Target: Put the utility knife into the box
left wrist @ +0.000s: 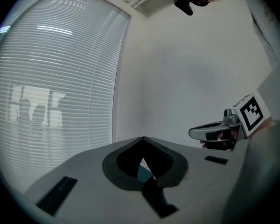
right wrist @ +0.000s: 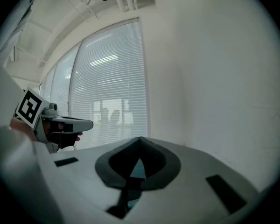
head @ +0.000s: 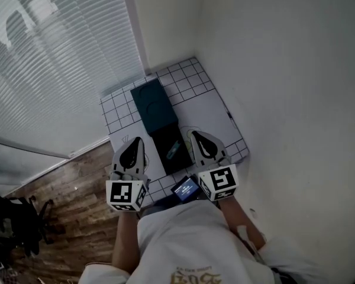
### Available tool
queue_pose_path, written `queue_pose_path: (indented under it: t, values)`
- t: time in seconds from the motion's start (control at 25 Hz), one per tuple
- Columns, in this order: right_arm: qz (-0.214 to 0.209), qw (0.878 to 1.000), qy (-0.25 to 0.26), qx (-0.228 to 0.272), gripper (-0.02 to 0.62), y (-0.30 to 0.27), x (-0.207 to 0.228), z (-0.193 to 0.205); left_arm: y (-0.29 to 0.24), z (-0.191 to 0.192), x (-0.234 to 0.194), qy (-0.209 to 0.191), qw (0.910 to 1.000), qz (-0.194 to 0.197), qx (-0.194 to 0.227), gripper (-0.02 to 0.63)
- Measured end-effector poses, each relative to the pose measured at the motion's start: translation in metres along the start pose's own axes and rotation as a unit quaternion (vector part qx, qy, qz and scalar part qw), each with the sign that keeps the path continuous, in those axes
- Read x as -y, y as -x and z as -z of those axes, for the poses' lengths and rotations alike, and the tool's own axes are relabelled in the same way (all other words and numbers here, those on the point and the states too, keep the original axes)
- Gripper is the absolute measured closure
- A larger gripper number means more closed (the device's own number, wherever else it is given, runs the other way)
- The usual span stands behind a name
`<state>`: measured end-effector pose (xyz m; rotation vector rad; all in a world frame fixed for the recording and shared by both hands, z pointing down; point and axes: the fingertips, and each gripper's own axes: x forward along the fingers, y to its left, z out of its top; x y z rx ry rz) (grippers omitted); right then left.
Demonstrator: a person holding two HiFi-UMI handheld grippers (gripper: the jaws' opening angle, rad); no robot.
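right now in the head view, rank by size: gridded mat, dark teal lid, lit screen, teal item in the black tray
1. gridded mat
2. dark teal lid
3. lit screen
4. teal item; screen is nearer the camera, so last two unsure

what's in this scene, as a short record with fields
surface: table with a grid mat, in a corner by the window blinds
box: dark, open, between the two grippers
lid: dark teal, flat at the box's far end
knife: small bluish thing inside the box, likely the utility knife
left gripper: jaws together, nothing held, left of the box
right gripper: jaws together, nothing held, right of the box
small screen: lit, at the near table edge
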<state>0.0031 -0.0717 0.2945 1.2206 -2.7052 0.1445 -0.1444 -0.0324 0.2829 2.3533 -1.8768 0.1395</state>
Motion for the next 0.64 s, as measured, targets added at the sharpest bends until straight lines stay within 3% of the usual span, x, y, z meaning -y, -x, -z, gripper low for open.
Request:
queue_pose_path:
  t: [0.64]
  values:
    - [0.002, 1.0, 0.009, -0.005, 0.589, -0.0101, -0.004, 0.004, -0.002, 0.0026, -0.0073, 0.001, 1.0, 0.006, -0.002, 0.598]
